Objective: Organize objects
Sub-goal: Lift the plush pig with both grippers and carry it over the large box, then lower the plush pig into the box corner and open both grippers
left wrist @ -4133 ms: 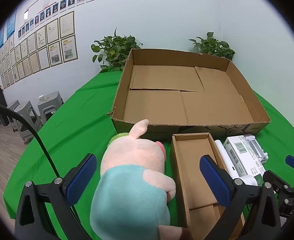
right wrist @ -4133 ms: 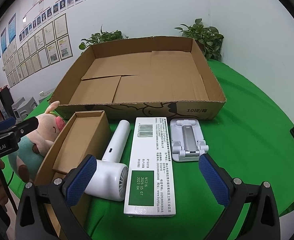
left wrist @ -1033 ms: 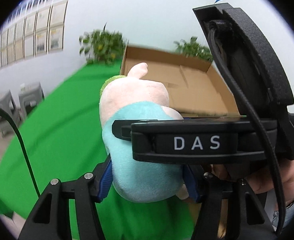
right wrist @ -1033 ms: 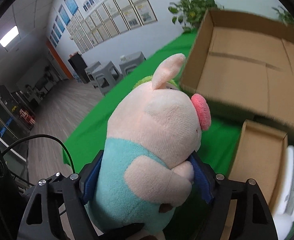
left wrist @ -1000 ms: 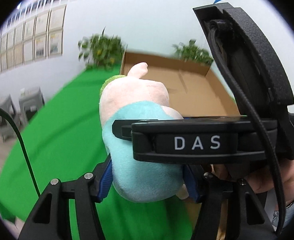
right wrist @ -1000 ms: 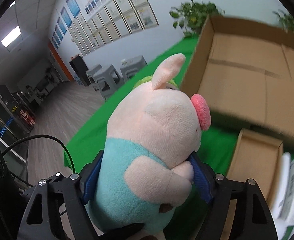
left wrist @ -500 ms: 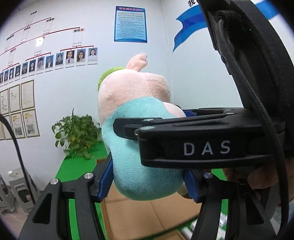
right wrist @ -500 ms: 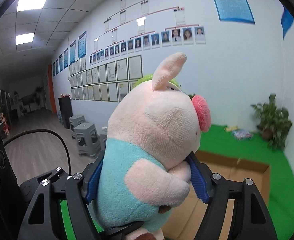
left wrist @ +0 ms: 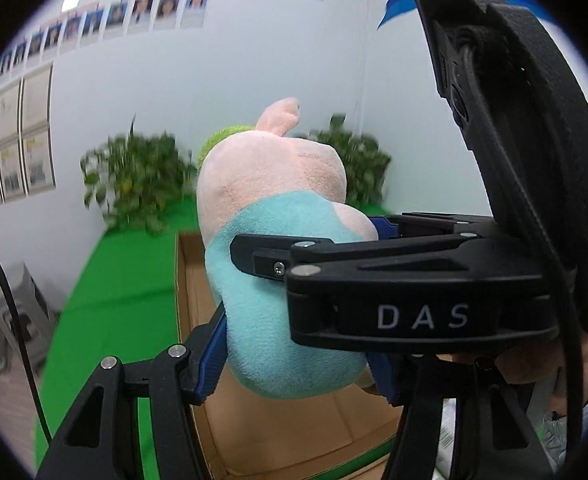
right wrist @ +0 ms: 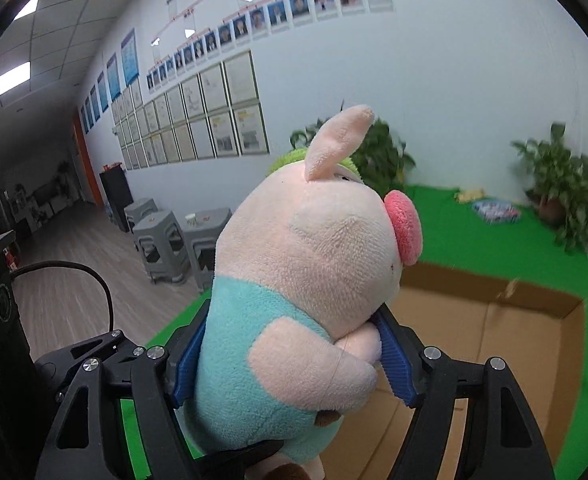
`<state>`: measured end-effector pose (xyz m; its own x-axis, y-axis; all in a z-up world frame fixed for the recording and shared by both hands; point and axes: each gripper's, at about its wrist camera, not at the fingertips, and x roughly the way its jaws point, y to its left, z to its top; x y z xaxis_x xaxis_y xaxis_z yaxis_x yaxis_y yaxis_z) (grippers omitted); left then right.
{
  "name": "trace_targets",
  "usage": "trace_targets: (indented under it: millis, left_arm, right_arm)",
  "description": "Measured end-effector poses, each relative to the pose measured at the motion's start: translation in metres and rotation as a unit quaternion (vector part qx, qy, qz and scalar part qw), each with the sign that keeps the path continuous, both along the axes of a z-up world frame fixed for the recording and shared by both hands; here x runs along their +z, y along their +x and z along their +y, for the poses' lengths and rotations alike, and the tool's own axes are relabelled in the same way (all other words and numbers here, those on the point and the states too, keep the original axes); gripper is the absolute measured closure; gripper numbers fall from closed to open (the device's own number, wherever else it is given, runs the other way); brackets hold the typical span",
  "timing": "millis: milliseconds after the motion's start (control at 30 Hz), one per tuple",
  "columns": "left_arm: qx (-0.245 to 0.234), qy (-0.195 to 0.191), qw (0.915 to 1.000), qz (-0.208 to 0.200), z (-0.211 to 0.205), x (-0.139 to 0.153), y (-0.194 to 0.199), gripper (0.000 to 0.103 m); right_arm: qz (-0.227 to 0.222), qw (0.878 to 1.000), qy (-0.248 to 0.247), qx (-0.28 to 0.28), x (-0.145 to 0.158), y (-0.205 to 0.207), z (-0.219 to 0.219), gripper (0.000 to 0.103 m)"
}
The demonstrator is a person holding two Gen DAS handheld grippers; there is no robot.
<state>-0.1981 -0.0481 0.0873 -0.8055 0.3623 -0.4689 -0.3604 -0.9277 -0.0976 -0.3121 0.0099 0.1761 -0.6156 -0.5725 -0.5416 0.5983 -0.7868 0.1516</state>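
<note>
On my left wrist view I start at the far left: grey plastic stools [left wrist: 13,320] on a wood-look floor, then the flat green cloth [left wrist: 117,280] covering the table, with leafy potted plants [left wrist: 137,184] blurred against the white wall. Next comes the brown cardboard box [left wrist: 294,432], open-topped, its flaps lying flat on the bottom. Above it hangs the plush pig [left wrist: 277,248] — soft, nappy fabric, rounded pink head, one pointed ear, a teal body. My left gripper [left wrist: 298,364] is clamped on the teal lower body, blue ribbed pads pressing in from both sides. Across it, from the right, lies the right gripper's black matte plastic frame lettered DAS, held by a hand [left wrist: 534,364] at the right edge.

In the right wrist view, the same order: stools [right wrist: 173,240], green cloth [right wrist: 486,248], then the plush pig [right wrist: 306,280] in profile, round red snout to the right. The right gripper [right wrist: 289,360] grasps it at chest and back, its ribbed blue pads dented into the pile — the pig is held by both tools, raised over the cardboard box [right wrist: 514,360], both grippers angled somewhat downward.
</note>
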Motion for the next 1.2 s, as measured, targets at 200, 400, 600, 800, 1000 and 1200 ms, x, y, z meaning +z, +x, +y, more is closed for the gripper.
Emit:
trace_targets:
  millis: [200, 400, 600, 800, 1000, 1200]
  left_arm:
    - [0.009, 0.006, 0.9970, -0.076, -0.012, -0.075, -0.020, 0.043]
    - [0.036, 0.009, 0.9900, -0.136, -0.020, -0.124, -0.026, 0.043]
    - [0.052, 0.030, 0.9887, -0.137, -0.026, -0.132, -0.022, 0.043]
    - [0.055, 0.030, 0.9893, -0.131, -0.016, -0.135, -0.018, 0.041]
    - [0.055, 0.009, 0.9891, -0.136, -0.010, -0.136, -0.024, 0.036]
    - [0.064, 0.038, 0.9899, -0.121, -0.030, -0.120, 0.005, 0.036]
  right_arm:
    - [-0.075, 0.997, 0.008, 0.004, -0.112, -0.041, -0.023, 0.032]
    - [-0.137, 0.990, 0.017, 0.018, -0.211, -0.058, -0.044, 0.031]
    - [-0.144, 0.989, 0.034, 0.029, -0.262, -0.053, -0.060, 0.018]
    - [-0.156, 0.987, 0.001, 0.027, -0.250, -0.038, -0.055, 0.014]
    - [-0.191, 0.981, 0.012, 0.023, -0.259, -0.033, -0.056, 0.028]
    - [-0.180, 0.984, 0.003, 0.017, -0.263, -0.018, -0.066, 0.039]
